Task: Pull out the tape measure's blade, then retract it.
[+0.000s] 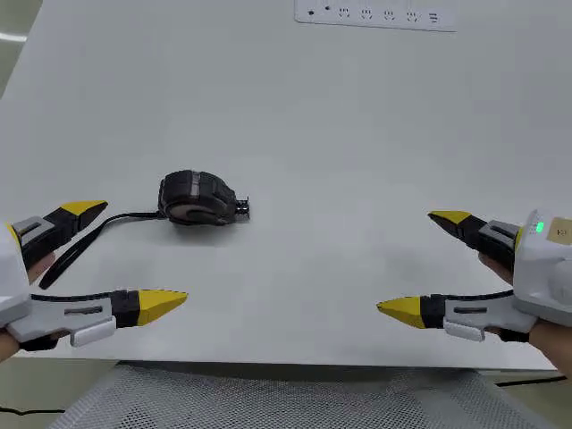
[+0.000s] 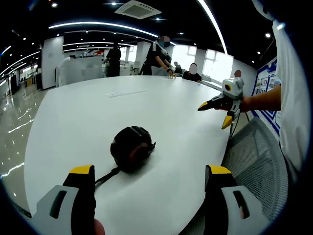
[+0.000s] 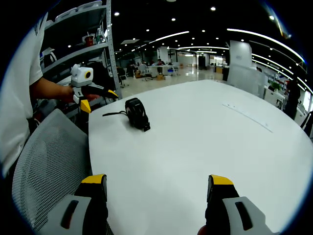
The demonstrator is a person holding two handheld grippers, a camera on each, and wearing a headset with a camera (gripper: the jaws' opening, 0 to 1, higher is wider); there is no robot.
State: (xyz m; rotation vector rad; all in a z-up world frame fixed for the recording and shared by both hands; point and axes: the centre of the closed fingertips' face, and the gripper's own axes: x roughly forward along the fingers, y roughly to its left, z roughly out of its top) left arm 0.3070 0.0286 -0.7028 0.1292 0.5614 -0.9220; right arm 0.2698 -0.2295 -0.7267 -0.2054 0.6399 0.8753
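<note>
A black tape measure lies on the white table, its blade hook at its right end and a black wrist strap trailing to the left. In the left gripper view the tape measure sits just ahead of the jaws; in the right gripper view the tape measure lies farther off. My left gripper hovers open at the table's near left, beside the strap. My right gripper stands open at the near right, well apart from the tape. Both hold nothing.
A white power strip lies flat at the table's far edge. A grey mesh chair back stands below the near table edge. Several people stand at the table's far side in the left gripper view, and shelving rises behind the left gripper.
</note>
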